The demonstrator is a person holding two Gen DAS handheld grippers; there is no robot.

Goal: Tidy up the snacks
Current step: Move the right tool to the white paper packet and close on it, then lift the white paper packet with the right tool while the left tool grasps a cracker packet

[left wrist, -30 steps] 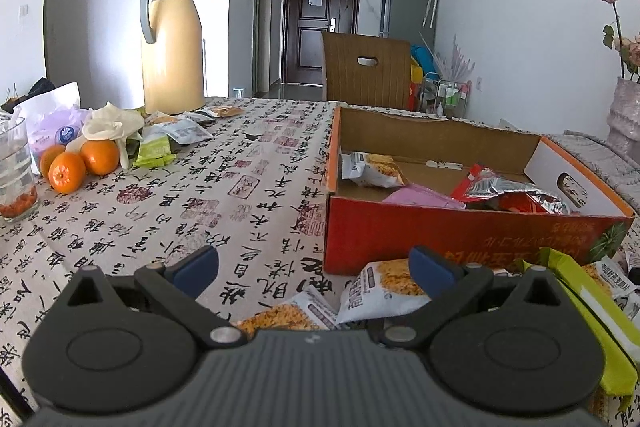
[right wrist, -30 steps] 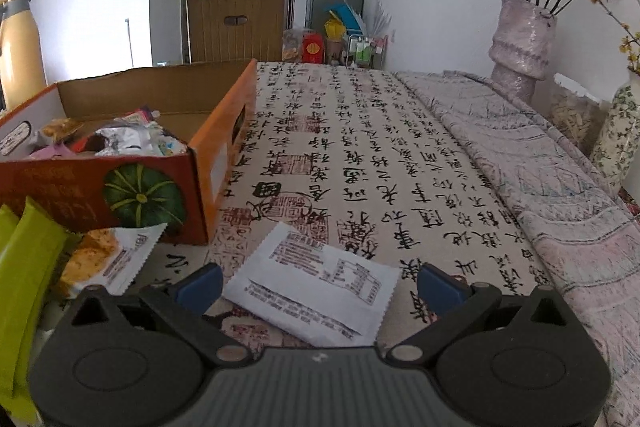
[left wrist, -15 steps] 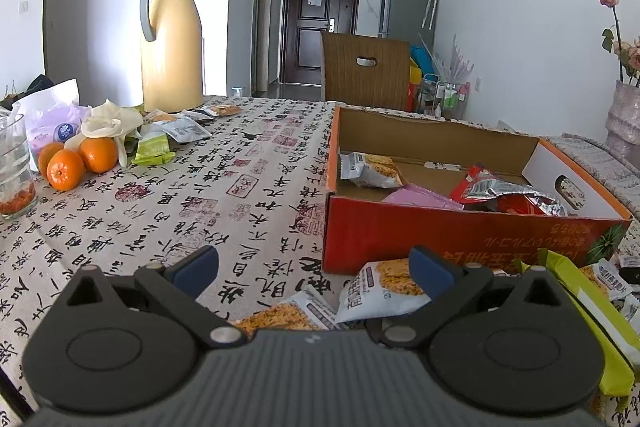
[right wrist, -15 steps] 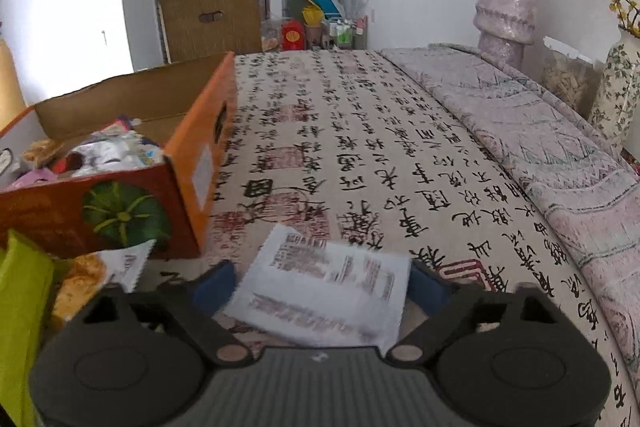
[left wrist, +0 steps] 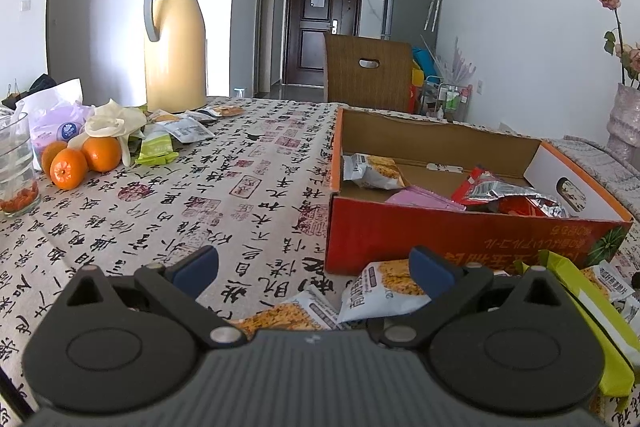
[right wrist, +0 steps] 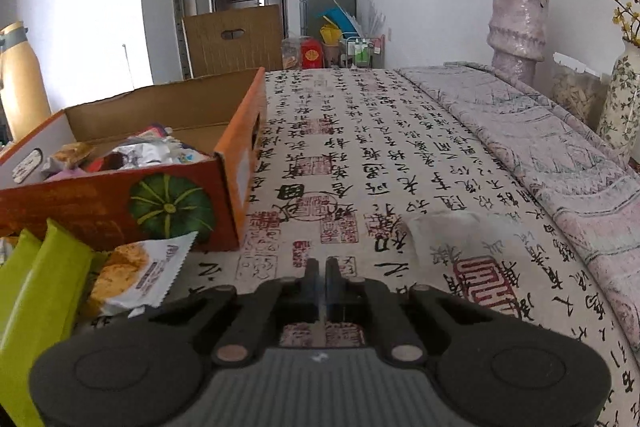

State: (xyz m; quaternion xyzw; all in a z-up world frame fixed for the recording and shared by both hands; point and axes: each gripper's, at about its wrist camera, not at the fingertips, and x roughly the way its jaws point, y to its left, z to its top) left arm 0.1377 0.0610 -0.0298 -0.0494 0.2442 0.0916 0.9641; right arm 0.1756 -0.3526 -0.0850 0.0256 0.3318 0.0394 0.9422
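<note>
An orange cardboard box (left wrist: 460,235) (right wrist: 100,203) stands on the calligraphy tablecloth and holds a cracker packet (left wrist: 372,169), a pink packet (left wrist: 420,197) and a red-silver packet (left wrist: 508,193). My left gripper (left wrist: 312,267) hovers open in front of the box. Two cracker packets (left wrist: 384,291) (left wrist: 288,315) lie below and between its fingers. Green packets (left wrist: 592,311) (right wrist: 40,287) lie beside them. My right gripper (right wrist: 319,275) is shut to the right of the box, with nothing visible between its pads. A pale blurred patch (right wrist: 444,227) shows on the cloth beyond it. Another cracker packet (right wrist: 136,275) lies to its left.
A yellow thermos (left wrist: 174,43), oranges (left wrist: 86,159), a glass (left wrist: 16,167) and more snack packets (left wrist: 184,129) sit at the far left. A wooden chair (left wrist: 368,75) stands behind the table. Two flower vases (right wrist: 518,27) (right wrist: 622,99) stand at the right edge.
My right gripper's jaws have closed from wide open to shut. The white packet that lay between them no longer shows there. The left gripper has not moved.
</note>
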